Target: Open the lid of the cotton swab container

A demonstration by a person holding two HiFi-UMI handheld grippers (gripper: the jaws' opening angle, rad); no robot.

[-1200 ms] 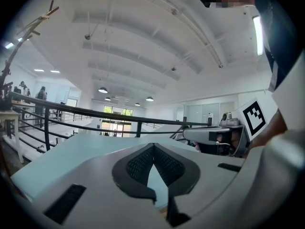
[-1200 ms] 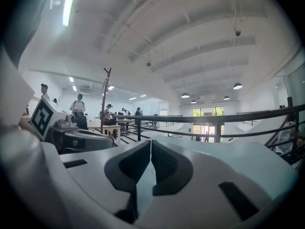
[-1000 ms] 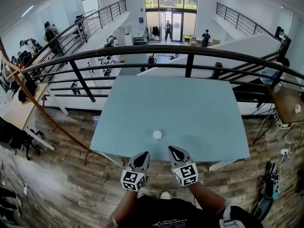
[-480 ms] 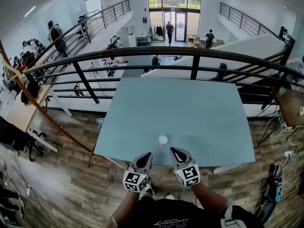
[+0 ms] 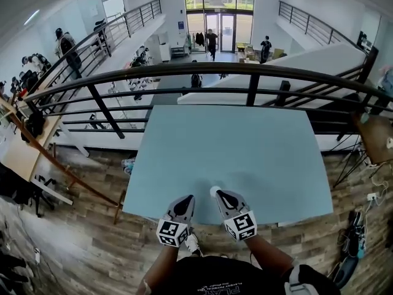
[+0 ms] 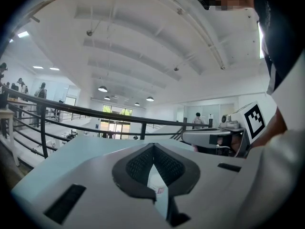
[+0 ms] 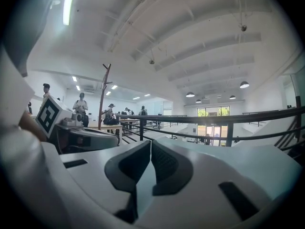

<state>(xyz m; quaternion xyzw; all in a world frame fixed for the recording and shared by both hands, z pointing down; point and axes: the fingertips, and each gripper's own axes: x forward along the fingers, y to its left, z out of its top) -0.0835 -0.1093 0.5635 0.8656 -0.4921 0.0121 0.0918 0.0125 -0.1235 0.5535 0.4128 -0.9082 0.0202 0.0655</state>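
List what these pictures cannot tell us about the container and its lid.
1. Container, head view: too small to tell whether it is open or shut. The right gripper overlaps its near side.
2. Both gripper views: the container is not seen, because each gripper's own body fills the lower frame.

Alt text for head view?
Seen from above, a person holds two tools at the near edge of a light blue table. The right tool has its tip at a small white round container, and the left tool is beside it. A black railing lies beyond.
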